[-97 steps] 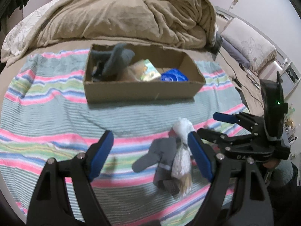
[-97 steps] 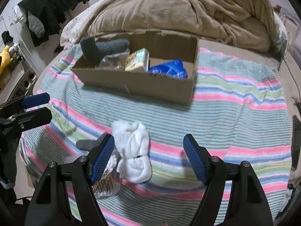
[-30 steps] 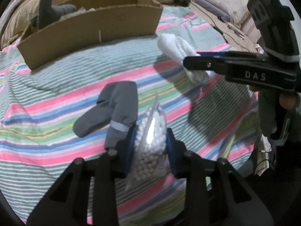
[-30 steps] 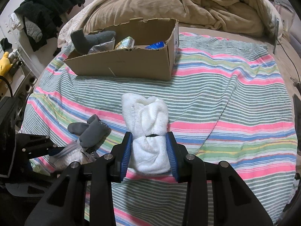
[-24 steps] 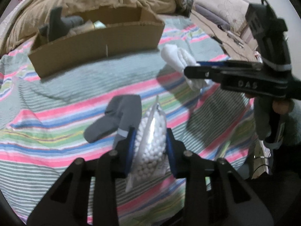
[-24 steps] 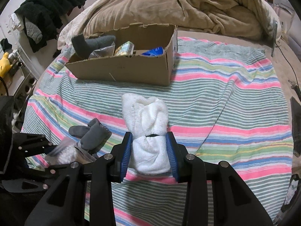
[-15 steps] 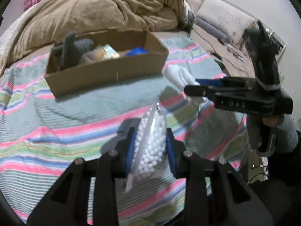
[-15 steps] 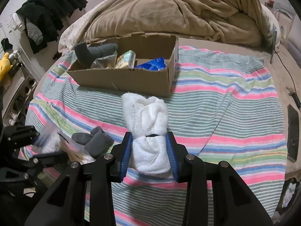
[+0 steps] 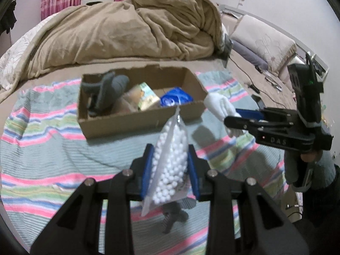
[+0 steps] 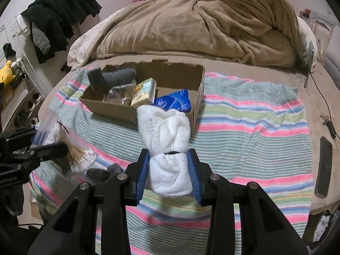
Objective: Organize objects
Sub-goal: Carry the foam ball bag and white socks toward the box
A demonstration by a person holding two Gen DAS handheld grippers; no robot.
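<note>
"DAS" on the right gripper (image 9: 238, 120) body.

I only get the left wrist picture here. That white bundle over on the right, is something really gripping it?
Observer: Yes. In the right wrist view the right tool is shut on the white rolled towel, pinching its lower half, clear of the bed.
Operator: What is on the wall side, left of the bed?
Observer: Dark clothes hang there, with a yellow plush toy below them.
Operator: Is my bag all white balls?
Observer: No. The right wrist view shows tan sticks in the bag of cotton balls, at its lower end.
</note>
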